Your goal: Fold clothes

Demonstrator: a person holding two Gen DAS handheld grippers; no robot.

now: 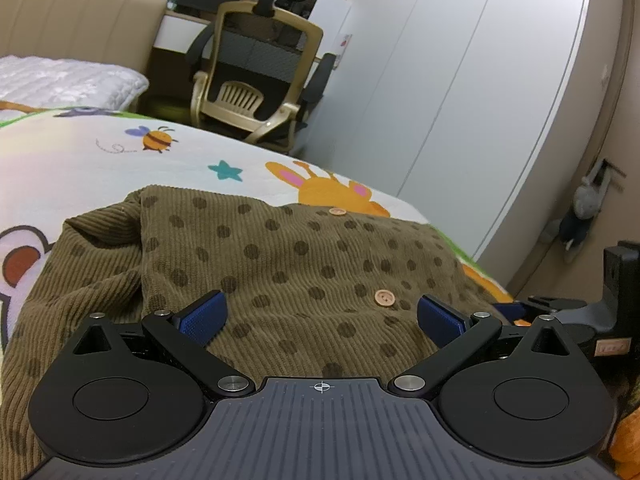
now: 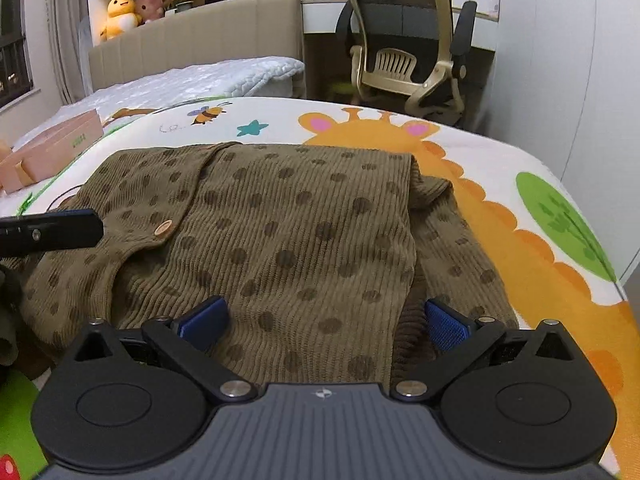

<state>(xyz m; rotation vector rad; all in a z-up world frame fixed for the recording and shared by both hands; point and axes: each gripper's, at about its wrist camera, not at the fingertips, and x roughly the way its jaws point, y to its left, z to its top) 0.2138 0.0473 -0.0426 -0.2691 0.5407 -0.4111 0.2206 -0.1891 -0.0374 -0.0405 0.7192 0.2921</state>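
Note:
A brown corduroy garment with dark dots and wooden buttons (image 1: 280, 264) lies partly folded on a cartoon-print bed cover (image 1: 100, 160). My left gripper (image 1: 322, 318) is open, its blue pads (image 1: 202, 318) spread just above the garment's near edge. In the right wrist view the same garment (image 2: 288, 232) lies with one side folded over the middle. My right gripper (image 2: 324, 320) is open, its blue pads (image 2: 448, 326) either side of the folded panel's near edge. The left gripper's black body (image 2: 52, 230) shows at the left of the right wrist view.
A beige office chair (image 1: 256, 80) stands beyond the bed's far edge, next to white wardrobe doors (image 1: 460, 80). Pink boxes (image 2: 48, 148) lie on the bed at the left. A white quilt (image 2: 192, 80) and headboard (image 2: 192, 36) are behind.

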